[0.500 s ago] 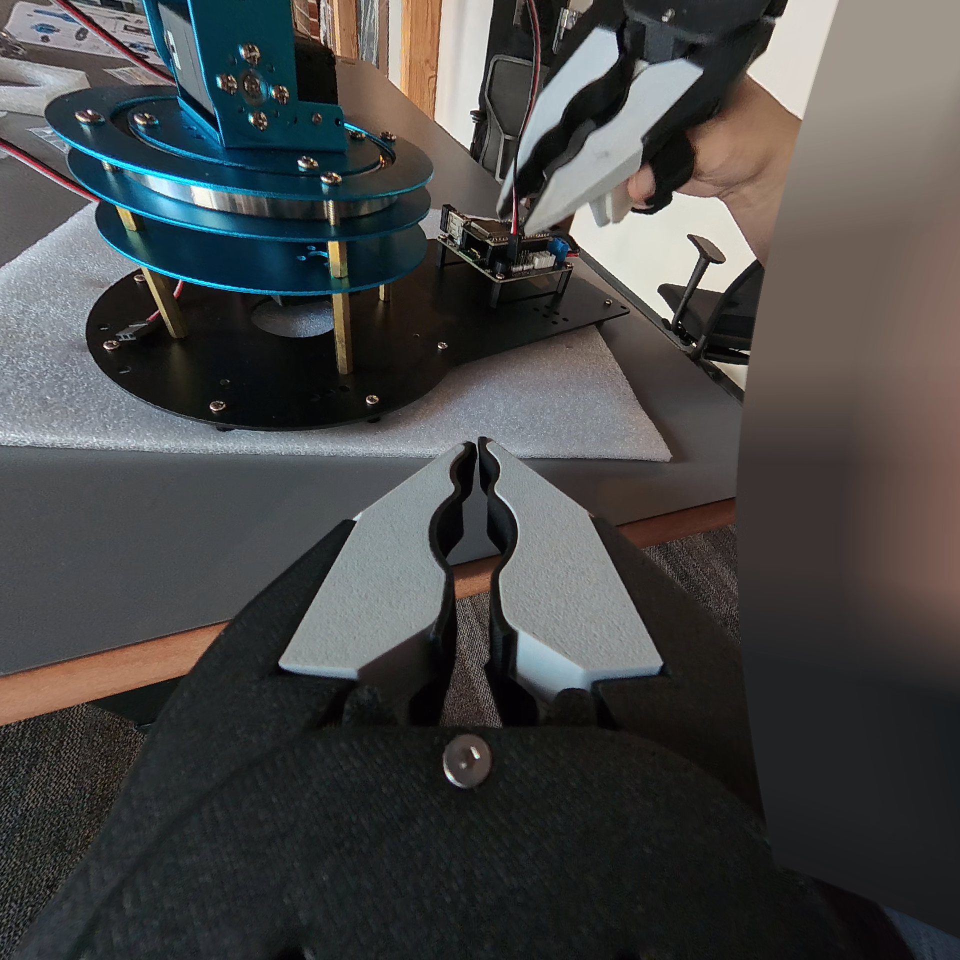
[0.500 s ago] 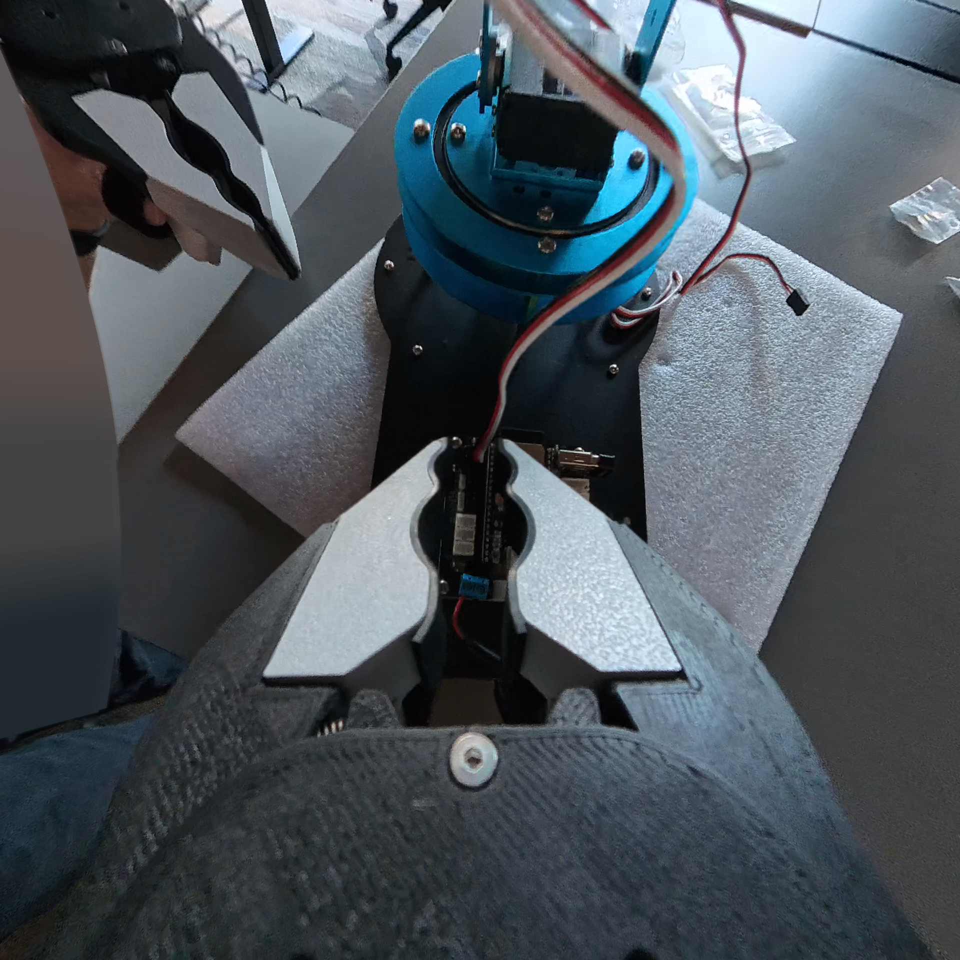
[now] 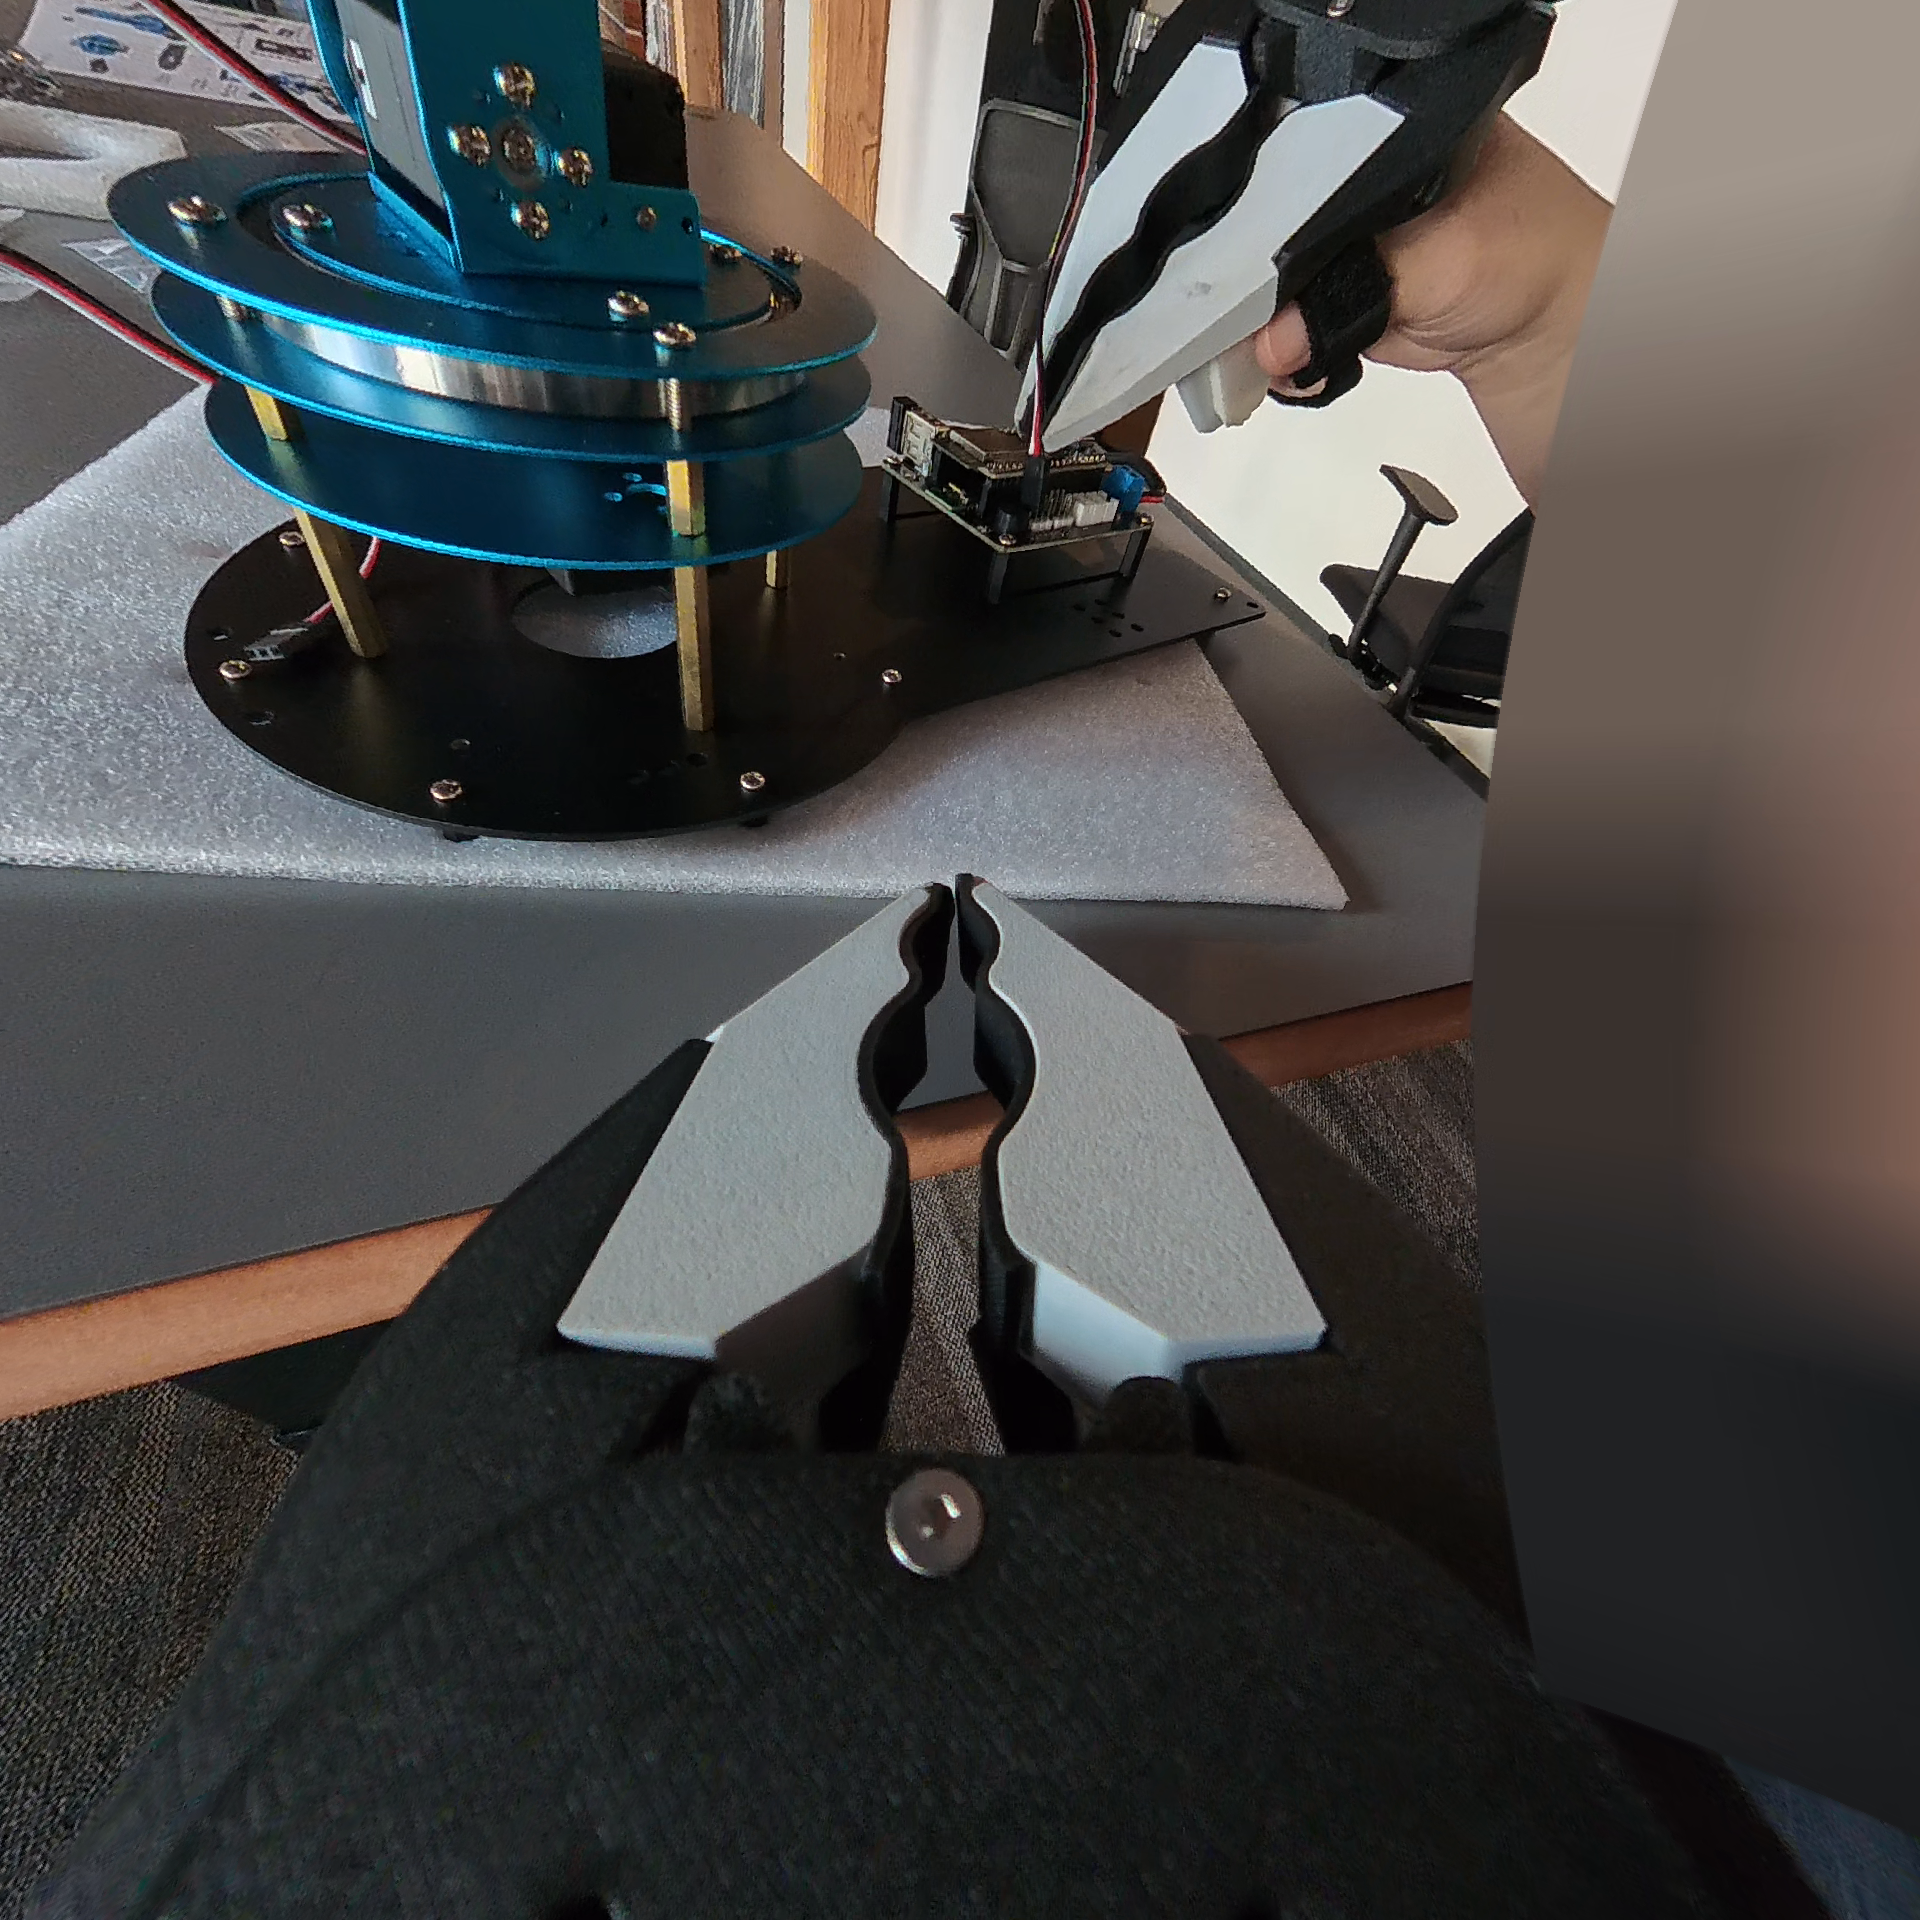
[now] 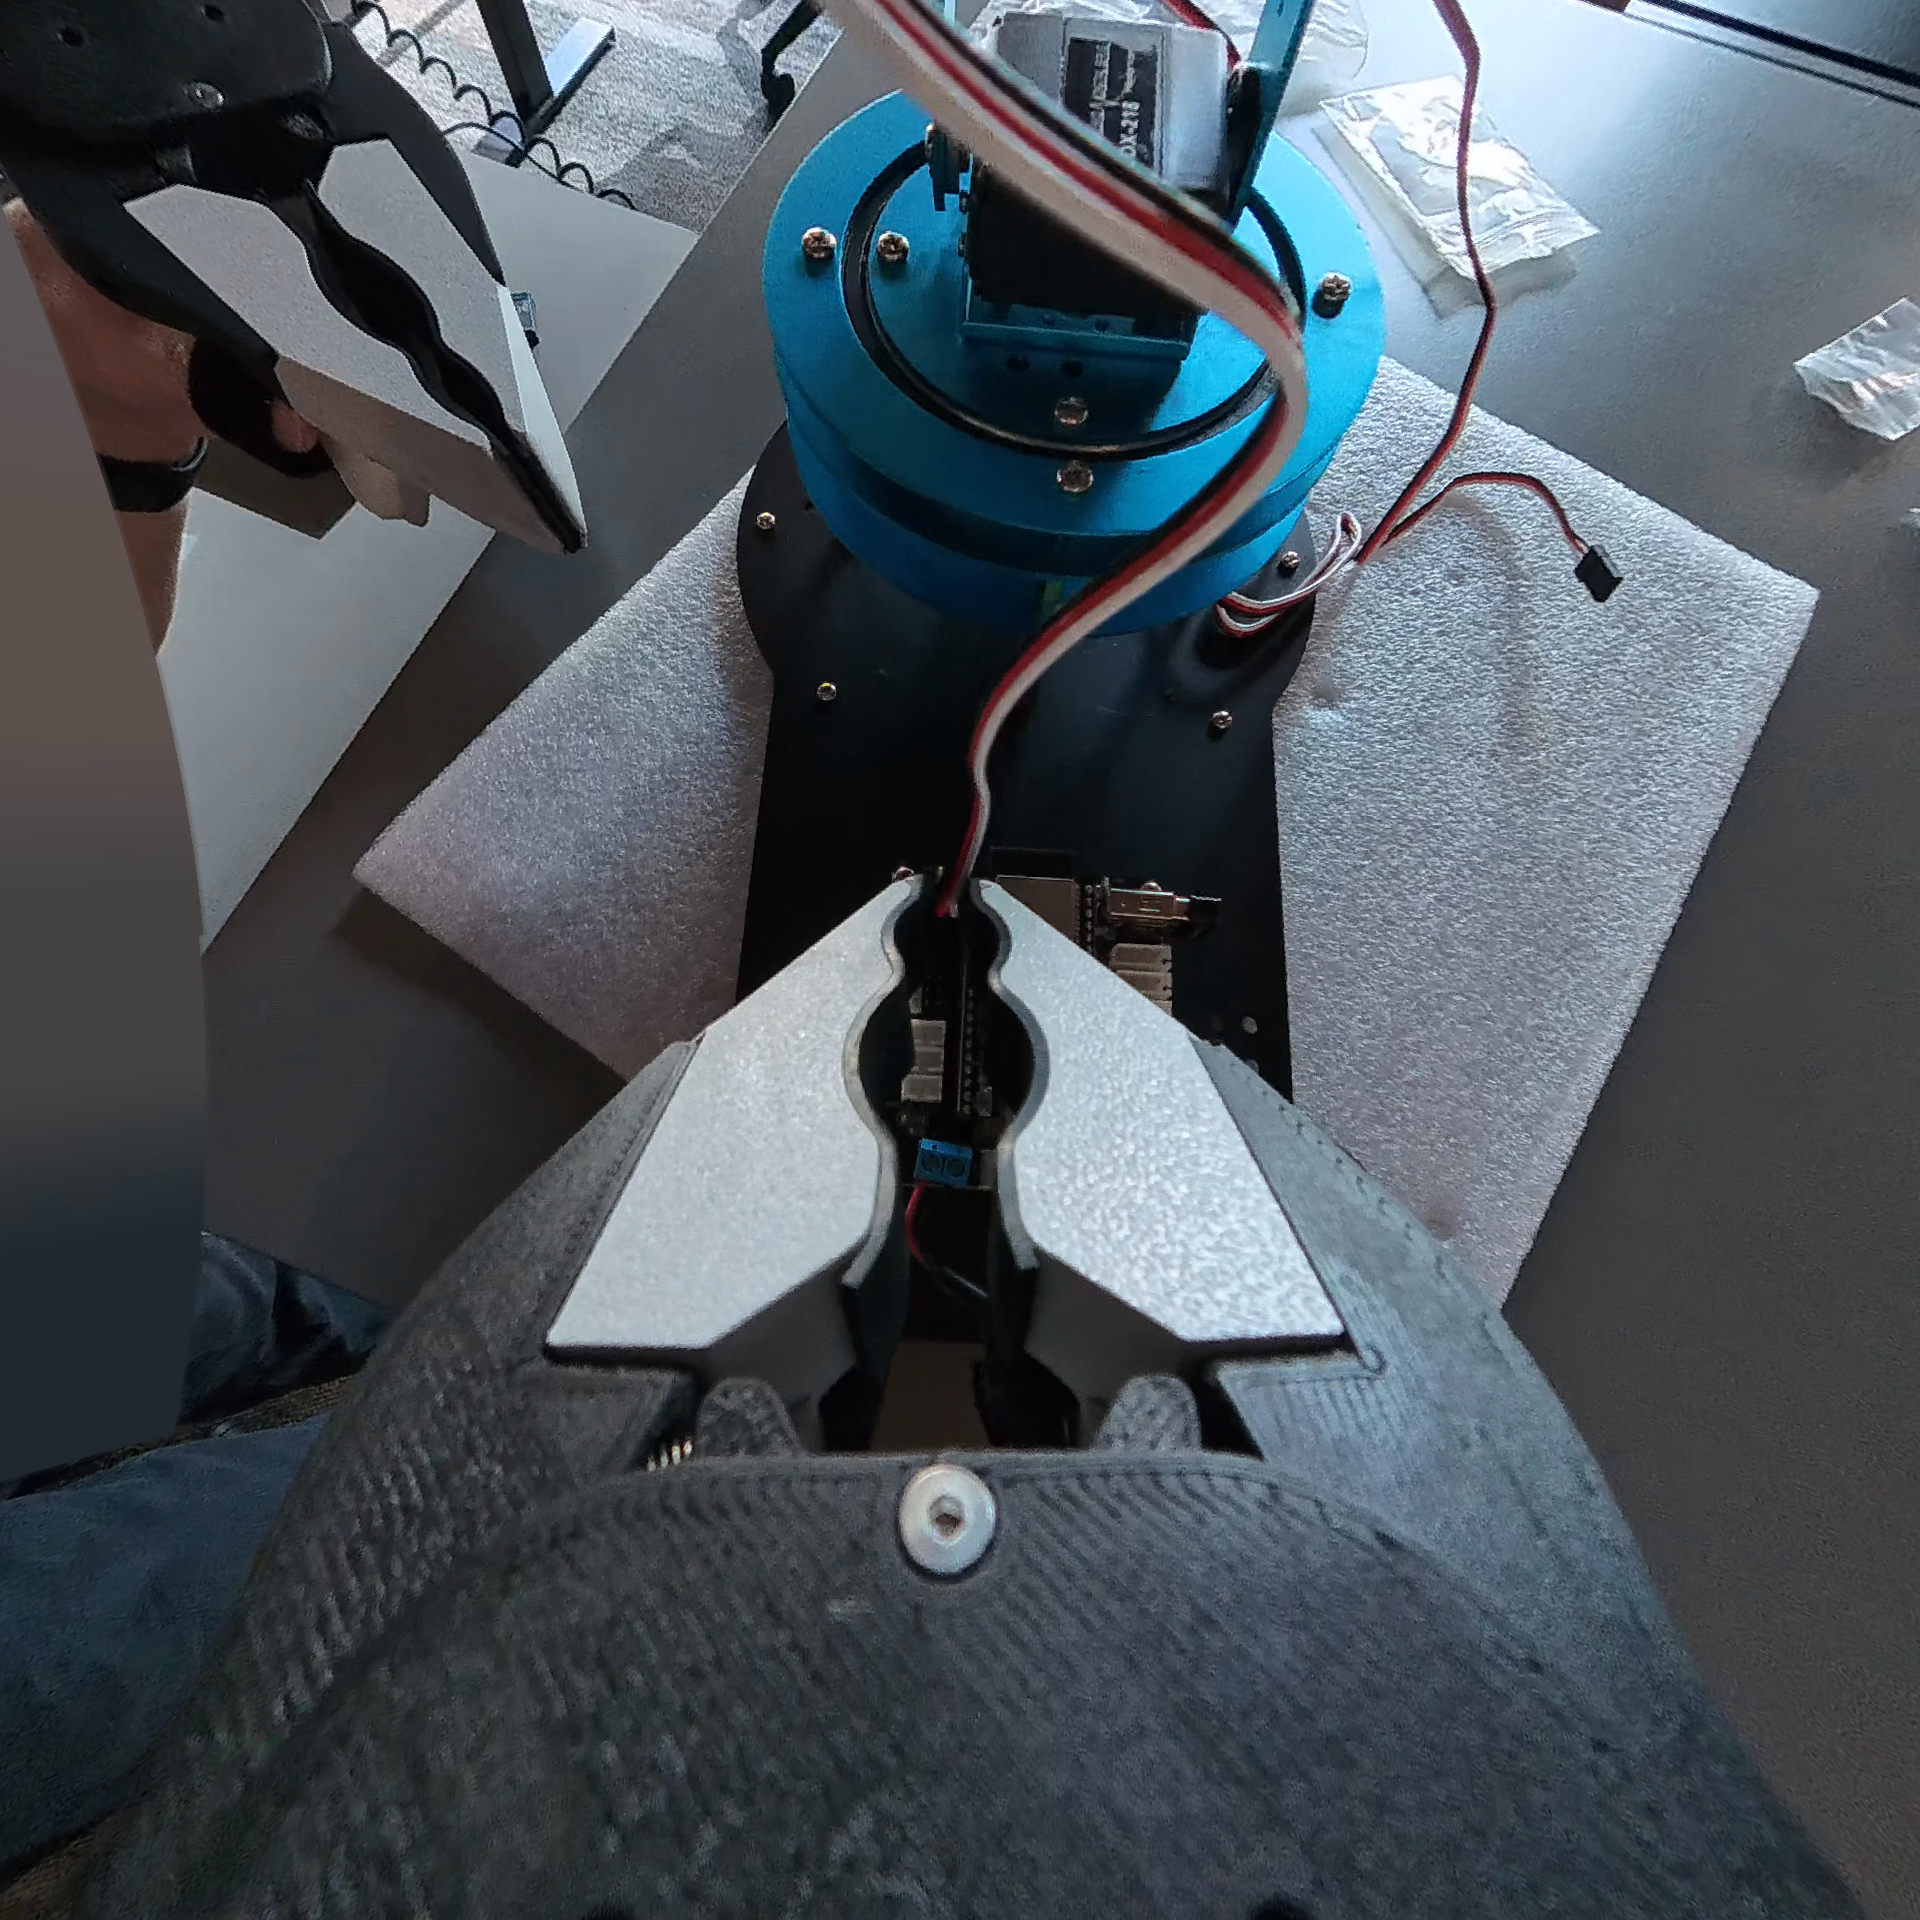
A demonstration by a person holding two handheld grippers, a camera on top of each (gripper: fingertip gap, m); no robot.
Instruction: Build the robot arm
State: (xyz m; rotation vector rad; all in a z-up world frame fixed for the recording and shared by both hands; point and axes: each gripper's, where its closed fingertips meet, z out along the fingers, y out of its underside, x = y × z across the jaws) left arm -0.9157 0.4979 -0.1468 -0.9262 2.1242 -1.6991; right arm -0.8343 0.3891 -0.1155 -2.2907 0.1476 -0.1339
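A blue metal turntable base [image 3: 488, 312] stands on a black plate [image 3: 540, 748], and the plate lies on white foam [image 3: 1039, 831]. A small circuit board [image 3: 1023, 499] is mounted at the plate's narrow end. My right gripper [image 4: 945, 896] is shut on a white, red and black servo cable [image 4: 1049, 665] just above the board [image 4: 1132, 935]. It also shows in the left wrist view [image 3: 1044, 428], where the cable's black plug [image 3: 1034, 480] sits on the board. My left gripper [image 3: 956, 891] is shut and empty. It hovers over the table's front edge, apart from the foam. It also shows in the right wrist view [image 4: 566, 535].
A loose servo lead with a black plug [image 4: 1595, 577] lies on the foam [image 4: 1507, 831] to the right. Plastic bags of small parts [image 4: 1860, 369] lie on the dark table [image 4: 1714, 1351]. An office chair [image 3: 1455, 613] stands beyond the table's end. A person's hand [image 3: 1475, 281] holds my right gripper. My hands' fingertips stand some 15 cm from each other.
My right gripper's fingertips have closed in on the servo cable; they stood wider apart before. My left gripper has stayed in place.
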